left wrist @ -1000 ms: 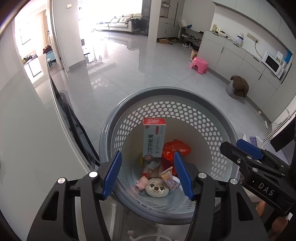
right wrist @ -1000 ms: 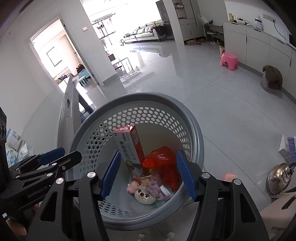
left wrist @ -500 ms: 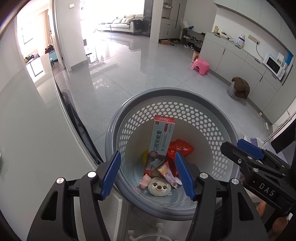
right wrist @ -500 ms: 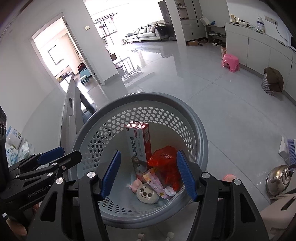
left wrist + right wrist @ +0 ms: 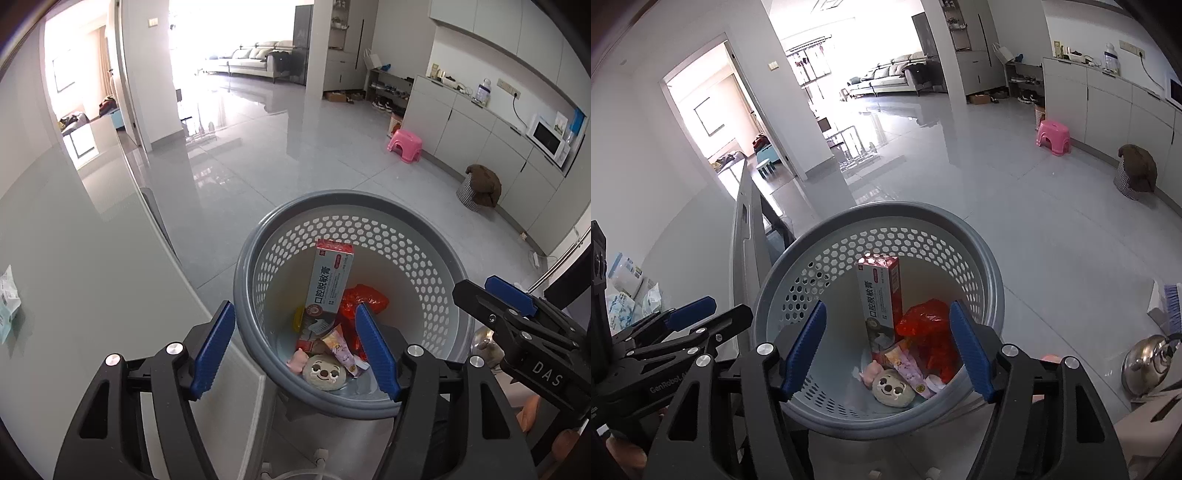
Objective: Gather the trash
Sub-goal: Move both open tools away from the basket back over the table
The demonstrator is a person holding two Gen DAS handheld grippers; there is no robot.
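My left gripper (image 5: 295, 345) and right gripper (image 5: 886, 347) hang over the grey perforated basket (image 5: 436, 273), both sets of jaws parted and empty, having just been opening wider. The trash lies well below the blue pads, touched by neither. In the basket a toothpaste box (image 5: 328, 282) leans upright at 12 o'clock from the left jaws, a crumpled red wrapper (image 5: 364, 301) just beside it at 2 o'clock. Lower down, a round sloth-faced piece (image 5: 324, 373), a pink scrap (image 5: 298, 357) and a small pink-and-purple packet (image 5: 343, 349) rest together on the basket's floor. At 9 o'clock runs the pale desk (image 5: 92, 280); beyond the basket, at 1 o'clock, a pink stool (image 5: 404, 144) stands on the glossy tiled floor (image 5: 295, 162).
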